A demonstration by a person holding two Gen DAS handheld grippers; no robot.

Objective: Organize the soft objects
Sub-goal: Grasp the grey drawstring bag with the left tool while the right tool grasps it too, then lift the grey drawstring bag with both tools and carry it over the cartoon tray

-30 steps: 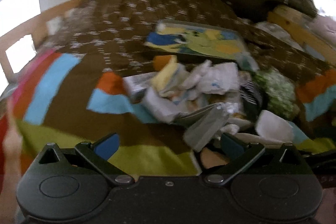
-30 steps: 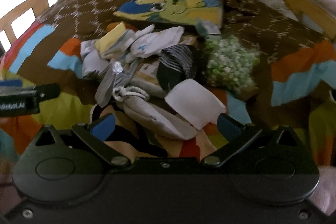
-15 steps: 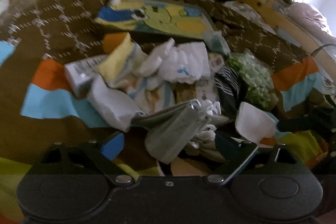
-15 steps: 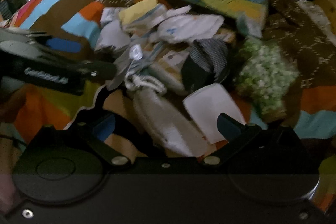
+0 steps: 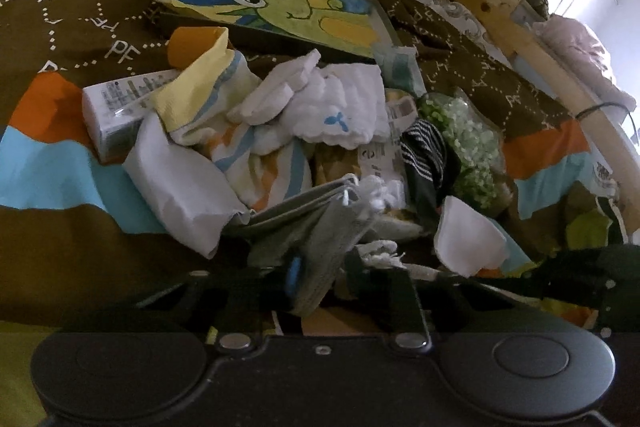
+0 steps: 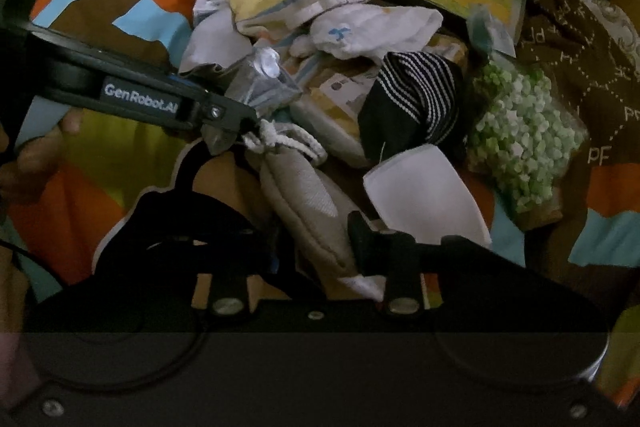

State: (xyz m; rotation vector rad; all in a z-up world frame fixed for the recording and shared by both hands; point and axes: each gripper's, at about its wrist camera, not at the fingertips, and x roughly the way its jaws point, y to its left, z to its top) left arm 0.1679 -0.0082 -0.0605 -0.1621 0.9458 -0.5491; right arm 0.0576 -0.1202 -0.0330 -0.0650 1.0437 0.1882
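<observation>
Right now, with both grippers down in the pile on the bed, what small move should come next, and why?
Probably lift the left gripper slightly to draw the grey cloth free. It looks shut on that cloth; the right gripper seems shut on the beige pouch, whose white cord lies close and might snag.

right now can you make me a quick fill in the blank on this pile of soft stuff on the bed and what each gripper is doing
1. The left gripper is shut on the ____ folded cloth.
2. The right gripper is closed around the beige drawstring ____.
3. The black sock has white ____.
4. The clear bag of green and white pieces lies to the ____ of the black sock.

Missing words: grey; pouch; stripes; right
</observation>
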